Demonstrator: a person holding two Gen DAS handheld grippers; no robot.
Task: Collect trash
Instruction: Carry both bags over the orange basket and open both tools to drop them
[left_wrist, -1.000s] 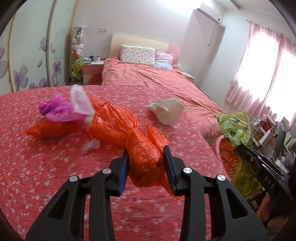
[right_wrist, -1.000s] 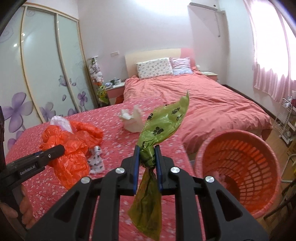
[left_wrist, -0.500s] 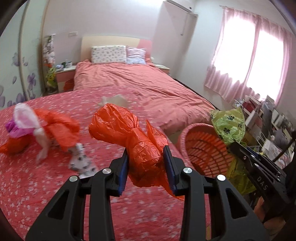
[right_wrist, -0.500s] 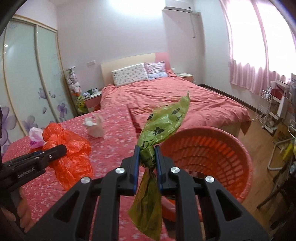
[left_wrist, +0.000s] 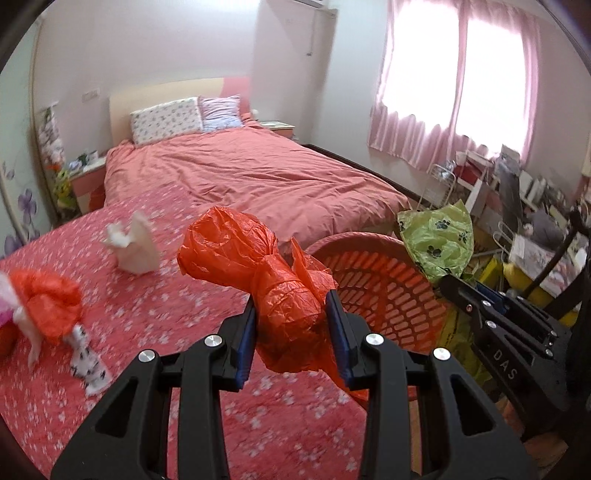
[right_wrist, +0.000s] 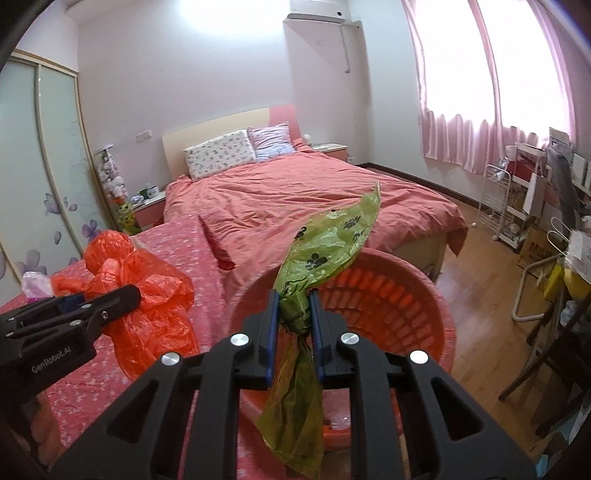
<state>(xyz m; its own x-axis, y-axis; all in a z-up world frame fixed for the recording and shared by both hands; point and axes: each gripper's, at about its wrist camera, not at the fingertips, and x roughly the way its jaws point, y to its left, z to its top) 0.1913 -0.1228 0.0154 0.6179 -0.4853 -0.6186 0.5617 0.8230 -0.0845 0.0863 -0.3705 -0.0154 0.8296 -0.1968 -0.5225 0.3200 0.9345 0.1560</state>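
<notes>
My left gripper (left_wrist: 291, 317) is shut on a crumpled orange plastic bag (left_wrist: 258, 280), held above the flowered bed cover, left of the orange laundry-style basket (left_wrist: 384, 284). My right gripper (right_wrist: 293, 317) is shut on a green paw-print bag (right_wrist: 325, 247), held over the near rim of the basket (right_wrist: 399, 295). The green bag also shows in the left wrist view (left_wrist: 439, 240), and the orange bag in the right wrist view (right_wrist: 147, 295). On the cover lie a white crumpled tissue (left_wrist: 133, 247), another orange bag (left_wrist: 44, 302) and a patterned scrap (left_wrist: 86, 363).
A made bed (left_wrist: 258, 177) with pillows stands behind. A sliding wardrobe (right_wrist: 40, 177) is at the left. Wire racks and cluttered shelves (right_wrist: 517, 199) stand under the pink-curtained window at the right. A chair frame (right_wrist: 535, 295) stands on the wood floor.
Both grippers have swung right with their bags, from over the flowered cover toward the basket. The basket now lies directly under the right gripper and next to the left one.
</notes>
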